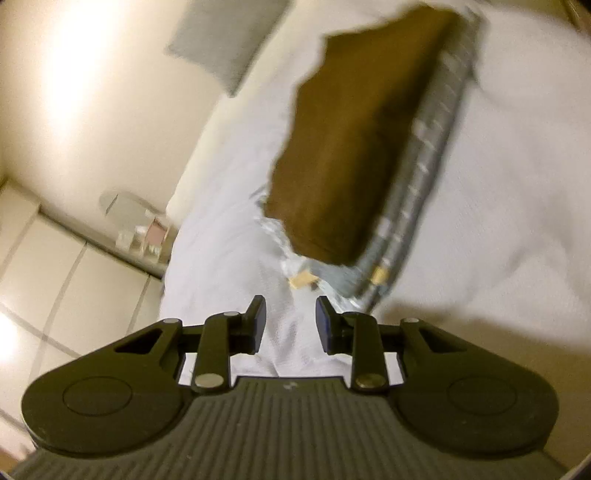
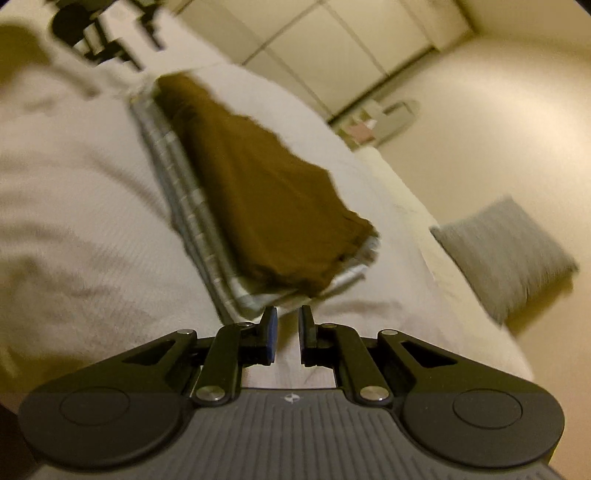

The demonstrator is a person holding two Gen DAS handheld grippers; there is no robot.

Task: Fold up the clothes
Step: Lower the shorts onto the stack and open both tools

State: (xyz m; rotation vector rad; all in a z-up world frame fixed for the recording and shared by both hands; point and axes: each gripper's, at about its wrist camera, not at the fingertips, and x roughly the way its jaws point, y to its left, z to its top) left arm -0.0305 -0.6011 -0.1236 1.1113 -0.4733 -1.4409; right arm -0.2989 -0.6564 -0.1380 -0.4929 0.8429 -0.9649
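a: looking along the left gripper (image 1: pixel 289 323). jaws apart, nothing between the pads but white bedcover (image 1: pixel 498 184).

b: same on the right gripper (image 2: pixel 287 334). narrower gap, still parted, holding nothing.

a: and the clothes?

b: lying flat on the bed in a long stack. brown garment (image 2: pixel 258 192) on top, grey striped garment (image 2: pixel 192 221) underneath, showing as a strip along the brown one's edge and at its near end. in the right view, running from just past the fingertips at 12 o'clock up toward 11 o'clock.

a: in the left view, brown garment (image 1: pixel 362 147) stretching from 12 up toward 1 o'clock, striped garment (image 1: pixel 417 192) peeking out along its 3 o'clock side. near corner of the striped layer just ahead of the right-hand fingertip (image 1: pixel 325 314), not touching as far as can be told. blurred, hard to say more.

b: anything around it?

a: grey pillow (image 1: pixel 229 48) at 11 o'clock, against the cream wall. small side table (image 1: pixel 136 229) with little items at 9 o'clock, too blurred to name.

b: pillow (image 2: pixel 506 254) at 3 o'clock here, well apart from the stack. dark shape of the other tool (image 2: pixel 99 33) at 11 o'clock, beyond the far end of the clothes.
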